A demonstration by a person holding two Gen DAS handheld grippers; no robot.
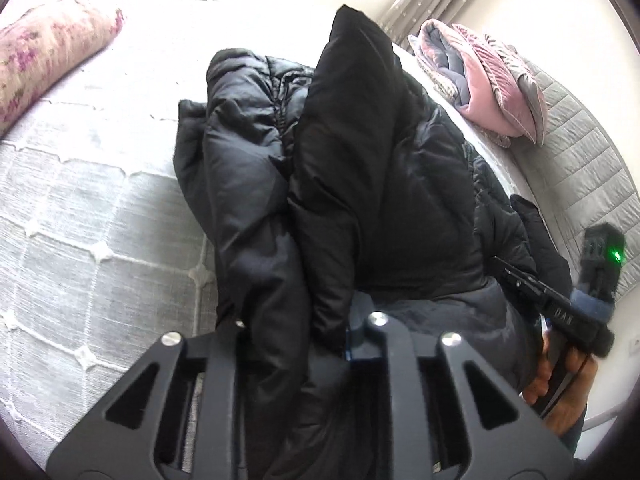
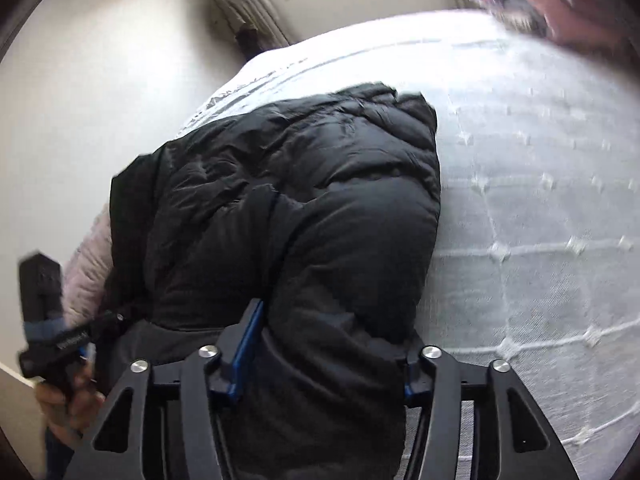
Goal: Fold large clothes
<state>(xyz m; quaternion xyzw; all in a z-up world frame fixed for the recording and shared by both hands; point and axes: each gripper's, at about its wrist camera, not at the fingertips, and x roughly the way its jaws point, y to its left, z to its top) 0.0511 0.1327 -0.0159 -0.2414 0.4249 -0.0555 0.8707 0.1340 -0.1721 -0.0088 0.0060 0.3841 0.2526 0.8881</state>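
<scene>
Nearest the left wrist camera, the left gripper (image 1: 296,344) pinched a bunched fold of the black quilted puffer jacket (image 1: 360,168), which rose between its fingers. In the right wrist view, the right gripper (image 2: 332,356) clamped a thick padded roll of that jacket (image 2: 304,200). Beyond both, the jacket lay heaped on the white tufted bedspread (image 1: 80,208), with folded pink and grey quilts (image 1: 484,80) farther back.
</scene>
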